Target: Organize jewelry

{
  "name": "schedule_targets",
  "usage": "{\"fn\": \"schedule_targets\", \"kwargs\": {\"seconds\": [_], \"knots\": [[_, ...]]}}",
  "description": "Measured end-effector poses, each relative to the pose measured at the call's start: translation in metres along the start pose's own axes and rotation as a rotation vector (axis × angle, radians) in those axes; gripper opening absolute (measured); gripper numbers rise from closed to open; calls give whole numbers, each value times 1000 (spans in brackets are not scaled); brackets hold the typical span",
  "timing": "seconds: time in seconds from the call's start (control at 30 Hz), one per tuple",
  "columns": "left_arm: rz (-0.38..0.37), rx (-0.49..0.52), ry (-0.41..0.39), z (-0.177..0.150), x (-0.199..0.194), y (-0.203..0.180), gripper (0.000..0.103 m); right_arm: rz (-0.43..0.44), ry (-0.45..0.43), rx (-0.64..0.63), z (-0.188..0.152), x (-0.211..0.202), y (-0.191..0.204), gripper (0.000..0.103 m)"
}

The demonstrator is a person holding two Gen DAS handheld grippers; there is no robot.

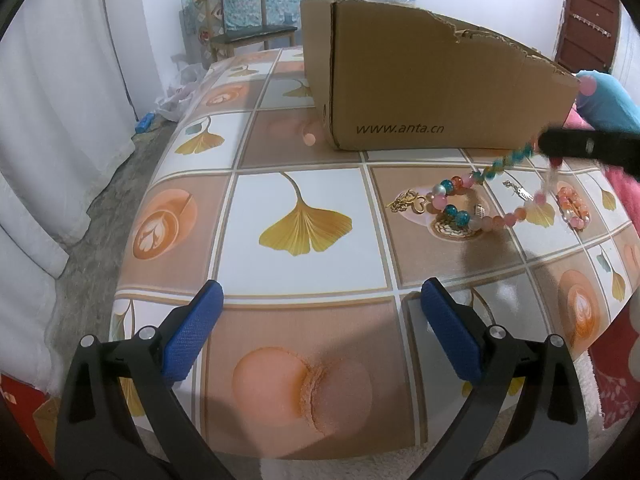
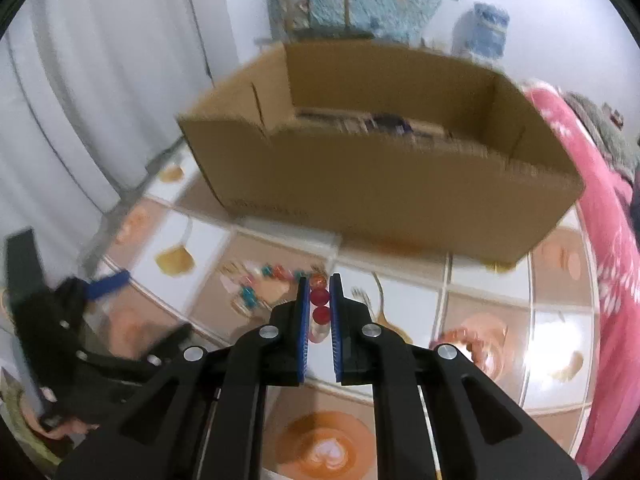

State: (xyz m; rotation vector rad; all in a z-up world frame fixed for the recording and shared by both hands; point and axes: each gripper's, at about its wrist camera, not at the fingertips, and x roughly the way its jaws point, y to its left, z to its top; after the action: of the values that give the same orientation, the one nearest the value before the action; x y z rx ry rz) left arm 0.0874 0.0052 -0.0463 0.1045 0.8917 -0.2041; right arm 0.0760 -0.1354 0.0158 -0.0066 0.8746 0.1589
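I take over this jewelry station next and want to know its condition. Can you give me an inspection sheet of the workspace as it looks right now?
Surface: table under a tiled leaf-and-coffee print cloth.
Job's things: bead necklace, partly lifted, its lower loop on the cloth; gold chain; small silver piece; pink bracelet; open cardboard box.
Clutter: dark items inside the box, too blurred to name.
Grippers: left gripper open, empty, above the near edge; right gripper shut on the necklace beads.
Cables: nothing seen.
Surroundings: wooden chair, white curtain, brown door, pink fabric to the right.
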Motion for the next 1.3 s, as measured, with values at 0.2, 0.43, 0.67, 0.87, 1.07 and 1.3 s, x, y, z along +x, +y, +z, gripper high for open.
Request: {"fn": "schedule_targets", "kwargs": {"seconds": [0.2,0.43,0.67,0.87,1.07,1.3], "knots": [[-1,1,-3,0,0,0,96,35,-84,-31,20,-26,9,10],[-1,1,-3,0,0,0,96,-42,-167,-42,31,-60,-6,10],[-1,2,0,1,0,0,96,-195,-211,9,27,-91,-53,10],[3,-3,7,2,0,0,96,-279,-183,57,15,-89,-92,10],[10,-9,15,2,1,-1,96,-195,-147,168,7,-66,-126,10],[12,-12,23,2,0,-1,96,-181,-78,285,-17,-32,-163,10]]}}
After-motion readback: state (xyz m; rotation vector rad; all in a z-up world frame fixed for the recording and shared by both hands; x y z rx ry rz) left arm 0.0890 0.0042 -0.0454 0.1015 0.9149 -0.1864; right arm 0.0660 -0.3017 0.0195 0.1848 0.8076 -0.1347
